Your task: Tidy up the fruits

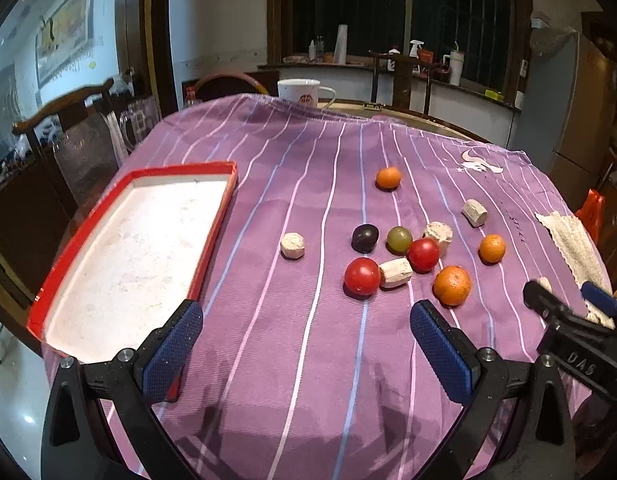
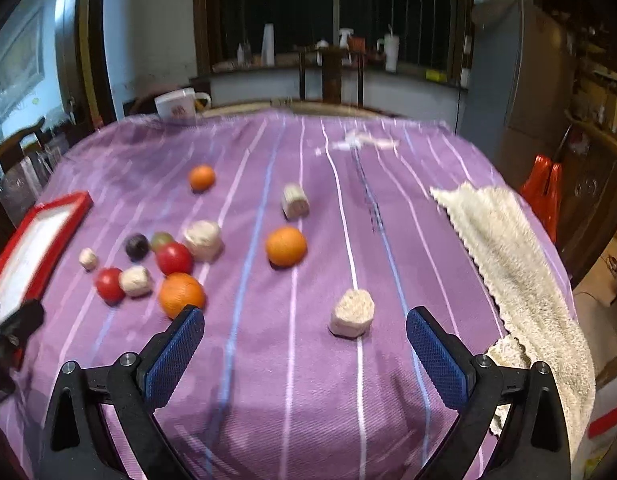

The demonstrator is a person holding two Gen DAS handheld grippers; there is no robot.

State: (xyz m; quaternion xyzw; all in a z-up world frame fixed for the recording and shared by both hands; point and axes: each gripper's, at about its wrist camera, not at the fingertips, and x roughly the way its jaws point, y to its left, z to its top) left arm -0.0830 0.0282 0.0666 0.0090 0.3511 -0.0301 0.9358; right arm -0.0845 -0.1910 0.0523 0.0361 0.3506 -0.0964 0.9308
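Two grippers hover above the purple striped cloth [image 1: 292, 360], each with its blue-padded jaws spread wide and nothing between them. The left gripper [image 1: 306, 344] sits near the front corner of the red-edged tray [image 1: 212, 240], whose white floor holds no fruit. Beyond its fingers lies the main cluster: two tomatoes [image 1: 362, 276], a dark plum [image 1: 364, 238], a green grape [image 1: 399, 239] and pale chunks [image 1: 395, 273] wedged among them, with an orange [image 1: 452, 285] just right of the cluster, a smaller one [image 1: 492, 248] farther right and a third [image 1: 388, 177] well behind.

The right gripper [image 2: 305, 338] hangs over bare cloth with a pale lump [image 2: 352, 313] just ahead between its fingers, untouched. Only this view shows that lump whole and the full cream towel [image 2: 520, 264] draped over the table's right edge; the left view shows only a strip of towel, partly hidden behind the other gripper. The tray is complete only in the left view; in the right view it is cut off at the left border. The right view is blurred, so the grape and plum there are hard to tell apart. A white mug [image 1: 299, 92] stands at the far edge.
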